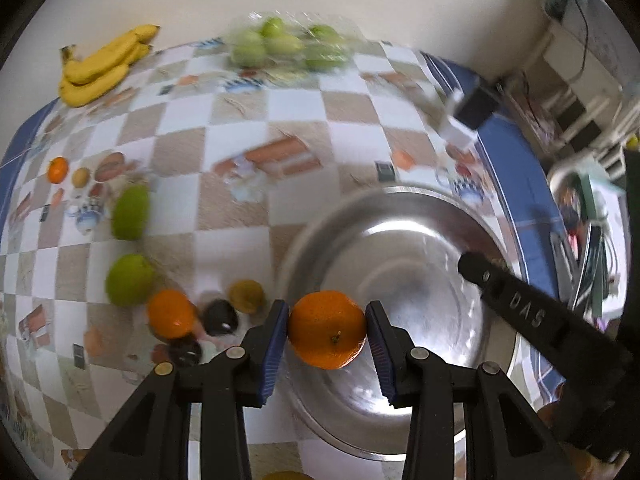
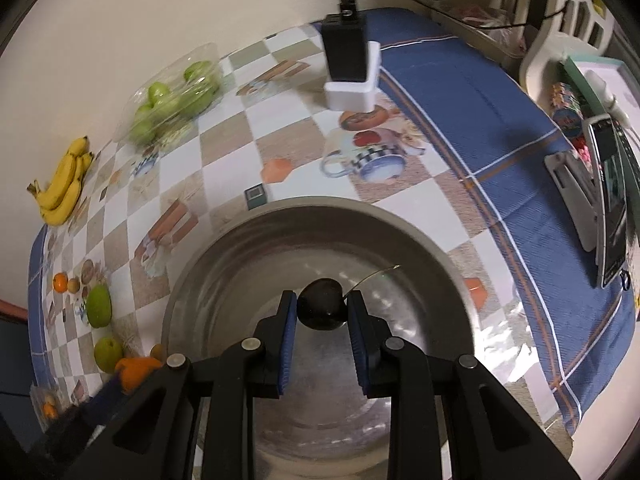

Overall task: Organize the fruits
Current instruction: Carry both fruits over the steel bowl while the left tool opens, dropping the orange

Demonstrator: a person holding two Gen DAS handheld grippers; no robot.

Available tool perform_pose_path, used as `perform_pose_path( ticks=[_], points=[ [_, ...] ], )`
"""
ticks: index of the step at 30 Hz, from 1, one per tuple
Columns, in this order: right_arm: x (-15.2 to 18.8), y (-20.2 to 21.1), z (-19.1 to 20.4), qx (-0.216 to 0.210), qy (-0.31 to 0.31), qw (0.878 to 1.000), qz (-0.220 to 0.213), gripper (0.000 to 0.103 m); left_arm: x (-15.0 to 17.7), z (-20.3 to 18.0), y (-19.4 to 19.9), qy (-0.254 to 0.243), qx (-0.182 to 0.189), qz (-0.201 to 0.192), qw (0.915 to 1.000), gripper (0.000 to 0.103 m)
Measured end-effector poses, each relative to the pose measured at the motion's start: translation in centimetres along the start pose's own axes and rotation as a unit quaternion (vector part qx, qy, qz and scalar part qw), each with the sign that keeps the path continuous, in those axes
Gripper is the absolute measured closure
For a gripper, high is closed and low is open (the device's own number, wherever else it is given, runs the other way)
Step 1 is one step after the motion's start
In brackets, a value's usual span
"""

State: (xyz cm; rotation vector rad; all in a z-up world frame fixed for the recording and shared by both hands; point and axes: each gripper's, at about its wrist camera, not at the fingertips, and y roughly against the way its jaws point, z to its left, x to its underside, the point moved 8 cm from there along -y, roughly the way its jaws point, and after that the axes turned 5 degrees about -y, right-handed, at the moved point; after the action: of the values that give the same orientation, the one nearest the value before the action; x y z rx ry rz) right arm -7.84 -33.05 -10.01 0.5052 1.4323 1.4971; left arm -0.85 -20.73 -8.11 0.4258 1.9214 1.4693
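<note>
**A:** Going left to right, what was on the bench (image 1: 224, 128)? I saw bananas (image 1: 102, 66) far left by the wall, then a clear pack of green fruit (image 1: 280, 46) further along.

**B:** Yep. Nearer in there was a loose bunch: two green fruits (image 1: 130, 246), an orange one (image 1: 171, 314), something dark (image 1: 220, 317), a small brownish one. All unsorted, I'd guess.

**A:** And the left gripper (image 1: 327, 330)?

**B:** Jaws were clamped on an orange (image 1: 327, 329), pads on both sides, hanging over the near-left rim of the steel bowl (image 1: 420, 216). Looked like it was being carried in to drop.

**A:** The right gripper (image 2: 322, 310)?

**B:** Jaws were nearly shut on a cherry (image 2: 322, 309), stem poking out to the right, right over the middle of the bowl. It pointed steeply down, which made sense for a release.

**A:** Anything in the way?

**B:** Mostly each other. The right gripper's arm crossed the bowl's right side in the left view, so both were crowding one bowl. A black box in a white stand (image 2: 352, 68) and the clutter off the right edge were well apart.
</note>
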Motion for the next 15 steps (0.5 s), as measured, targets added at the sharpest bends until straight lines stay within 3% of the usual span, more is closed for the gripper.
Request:
perform_pose_path(
  ticks=[6,15],
  points=[
    [0.4,-1.1,-1.1,0.007,-0.012,1.0,0.016,0.076,1.0,-1.2,-1.4,-0.031,-0.022,0.015,0.9992,0.061],
    [1.1,-2.6,-1.7,0.021,-0.016,0.999,0.038,0.076,1.9,-1.2,-2.9,-0.038,-0.025,0.038,0.9982,0.06]
  ],
)
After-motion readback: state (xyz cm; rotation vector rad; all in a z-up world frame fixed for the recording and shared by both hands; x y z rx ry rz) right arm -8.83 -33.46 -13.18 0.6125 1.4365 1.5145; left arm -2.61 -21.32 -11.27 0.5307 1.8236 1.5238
